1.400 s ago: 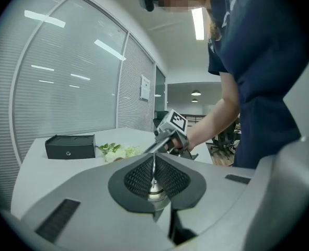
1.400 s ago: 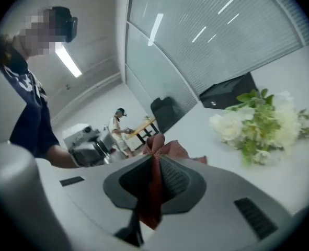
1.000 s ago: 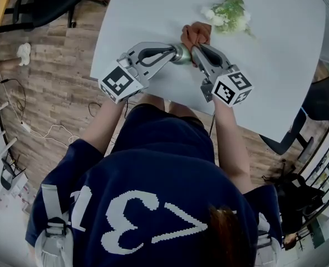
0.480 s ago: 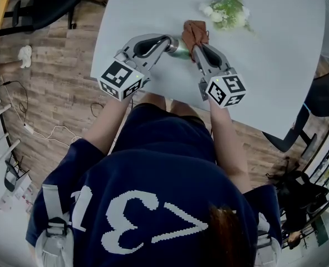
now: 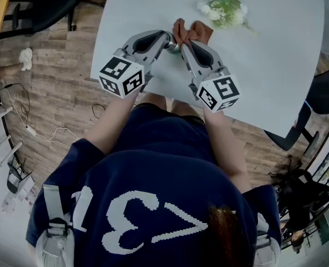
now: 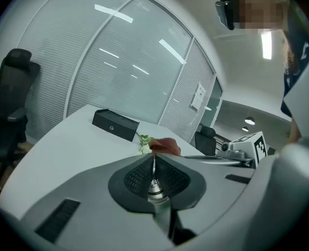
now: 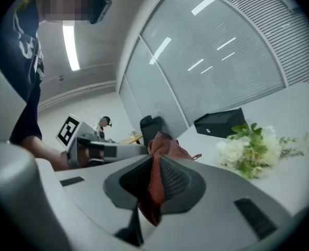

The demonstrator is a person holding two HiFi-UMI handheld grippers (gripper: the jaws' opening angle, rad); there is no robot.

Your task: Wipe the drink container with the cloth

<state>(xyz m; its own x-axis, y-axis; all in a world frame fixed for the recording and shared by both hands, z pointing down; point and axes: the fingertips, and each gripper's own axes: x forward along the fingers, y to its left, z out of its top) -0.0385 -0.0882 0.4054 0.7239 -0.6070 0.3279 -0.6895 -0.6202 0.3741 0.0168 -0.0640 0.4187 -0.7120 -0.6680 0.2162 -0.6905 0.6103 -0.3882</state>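
The drink container (image 5: 175,48) is a small silvery-green metal thing, mostly hidden between the two grippers above the white table (image 5: 275,65). My left gripper (image 5: 168,42) is shut on it; in the left gripper view its metal end (image 6: 155,190) sits pinched between the pads. A brown cloth (image 5: 193,30) hangs bunched from my right gripper (image 5: 185,42), which is shut on it. In the right gripper view the cloth (image 7: 156,179) fills the gap between the jaws. The cloth lies against the container's far end.
A bunch of white flowers with green leaves (image 5: 225,8) lies just beyond the cloth on the table. A black box (image 6: 115,124) sits farther back. Office chairs (image 5: 47,1) stand on the wooden floor to the left, and a cable (image 5: 47,132) trails there.
Both grippers have moved farther onto the table and closer together. The cloth has shifted left over the container, which now shows less.
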